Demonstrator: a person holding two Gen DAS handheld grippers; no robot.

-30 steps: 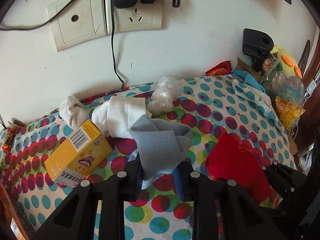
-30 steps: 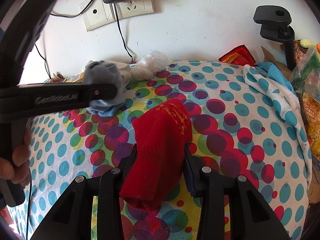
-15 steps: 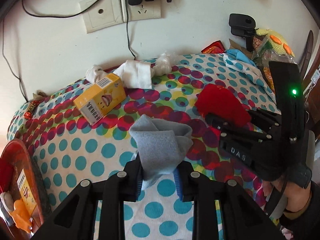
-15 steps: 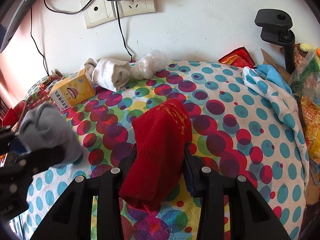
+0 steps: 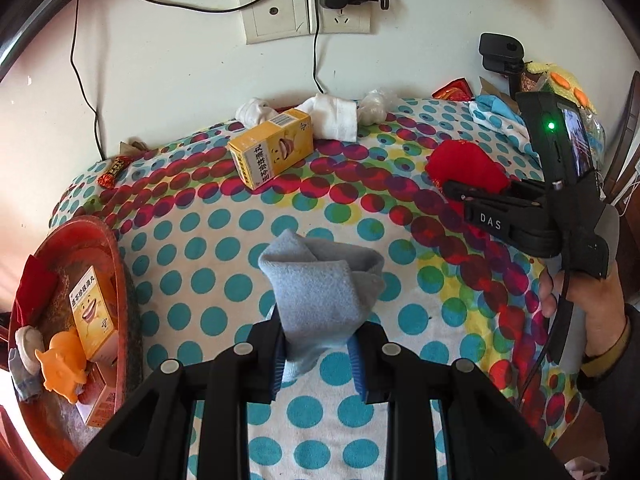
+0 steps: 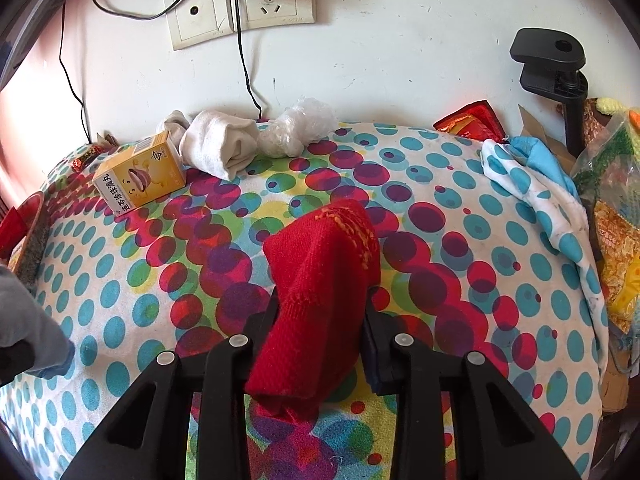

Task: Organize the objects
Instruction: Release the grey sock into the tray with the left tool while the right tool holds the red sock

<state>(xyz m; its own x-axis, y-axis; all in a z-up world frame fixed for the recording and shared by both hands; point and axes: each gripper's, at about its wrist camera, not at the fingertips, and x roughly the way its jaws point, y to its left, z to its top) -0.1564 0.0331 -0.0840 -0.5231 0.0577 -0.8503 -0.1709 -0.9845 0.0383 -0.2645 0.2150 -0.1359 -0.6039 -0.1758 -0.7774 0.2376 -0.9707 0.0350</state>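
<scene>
Two grippers work over a table with a spotted cloth [image 5: 224, 240] of blue, red and yellow dots. A white wall [image 5: 180, 80] stands at the far edge, with sockets [image 5: 308, 12] and black cords hanging down.

Along the far edge lie a white sock [image 5: 336, 116], a plastic wad [image 5: 374, 110] and a yellow box [image 5: 274, 148] just in front of them. At the far right the cloth is bunched up [image 6: 532, 188] beside bags [image 6: 612, 216] and a black clamp [image 6: 552, 64]. At the near left edge sits a red tray [image 5: 116, 256] holding another yellow box, an orange toy [image 5: 62, 364] and some small things. The middle of the cloth is bare, so there is room to move there.

The left gripper [image 5: 318, 354] is pinched tight on a grey sock [image 5: 324, 280], which sticks up between its jaws, above the bare middle of the cloth, not far from the tray. The right gripper [image 6: 320, 344] is squeezing a red sock [image 6: 320, 280] in its jaws; the jaws have just been closing more on it. A hand [image 5: 588, 300] holds that gripper at the right.

A second ago the left gripper was close to the far wall, right by the box and white sock. Now it is pulled back toward the near left, and the tray has come into view. The right gripper has not moved.
</scene>
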